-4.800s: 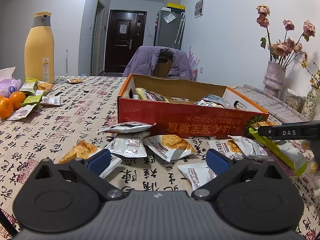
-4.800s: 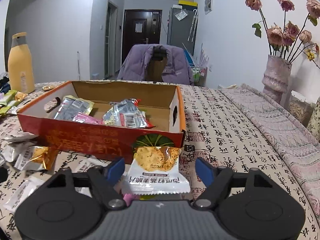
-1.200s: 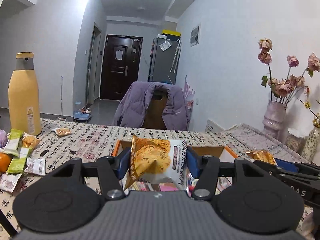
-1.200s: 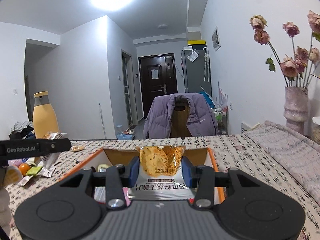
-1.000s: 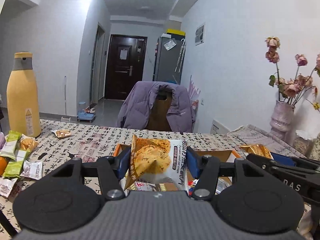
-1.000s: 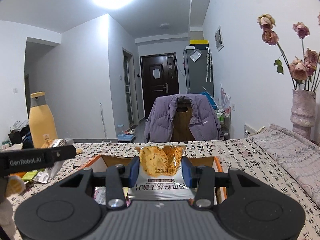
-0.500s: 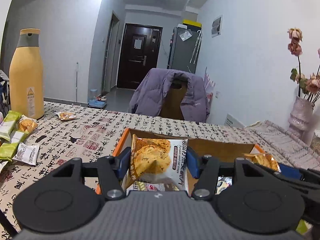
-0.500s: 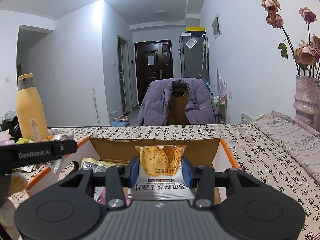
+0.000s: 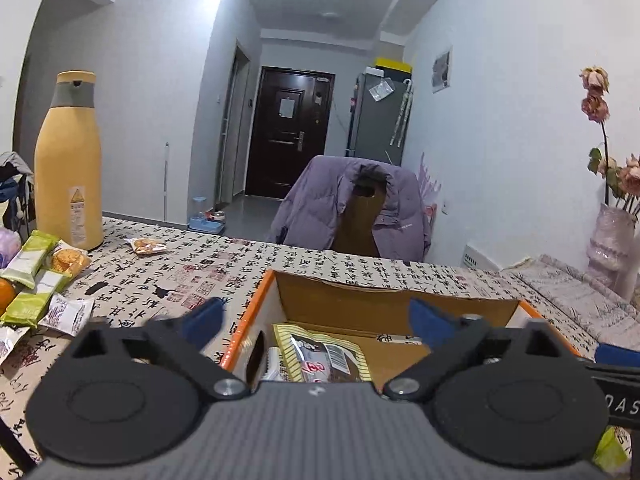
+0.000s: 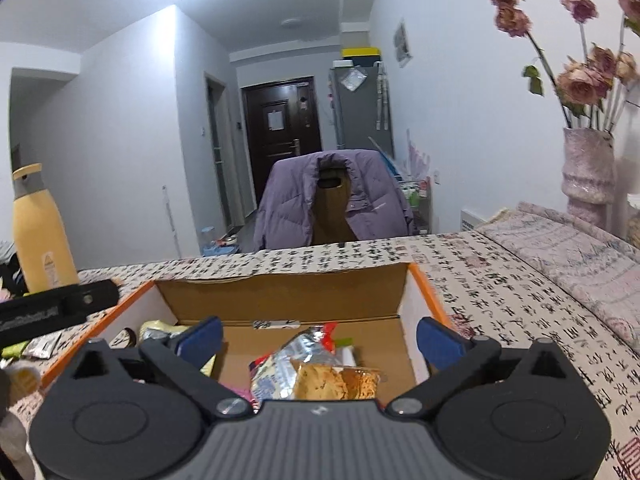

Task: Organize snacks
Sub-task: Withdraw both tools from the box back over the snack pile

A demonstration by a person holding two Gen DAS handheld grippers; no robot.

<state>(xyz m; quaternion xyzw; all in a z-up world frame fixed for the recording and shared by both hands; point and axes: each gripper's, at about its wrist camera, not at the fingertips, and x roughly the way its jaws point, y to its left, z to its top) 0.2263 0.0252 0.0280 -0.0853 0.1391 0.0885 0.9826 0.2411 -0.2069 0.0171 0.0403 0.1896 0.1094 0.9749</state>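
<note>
Both grippers hung over the cardboard box [image 10: 280, 292], their jaws opening and already spread wide, with nothing between the blue pads. The left gripper [image 9: 316, 320] sat over the box's left end, where a yellow-edged packet [image 9: 320, 356] lay at about 6 o'clock from the box's back wall. The right gripper [image 10: 318, 338] sat over the right end, above a crinkled silver packet [image 10: 296, 354] and a clear cracker packet [image 10: 336, 384] lying on the box floor.

The likeliest trouble from here was a snag on the way out: the fingers stood low, close to the orange rim, so a careless pull back could catch the thin wall and drag the light box across the cloth. The two grippers also worked close together; the left one's body showed at 9 o'clock in the right view, so they could knock each other. Slick film packets might also slide on top of one another rather than lie flat.

The box was matte brown inside with torn-looking flap edges. The packets were glossy, creased and pillow-shaped. More of them lay loose on the printed tablecloth [image 9: 168, 280] at 9 o'clock in the left view, near a smooth yellow bottle [image 9: 68, 164], so sorting looked unfinished.
</note>
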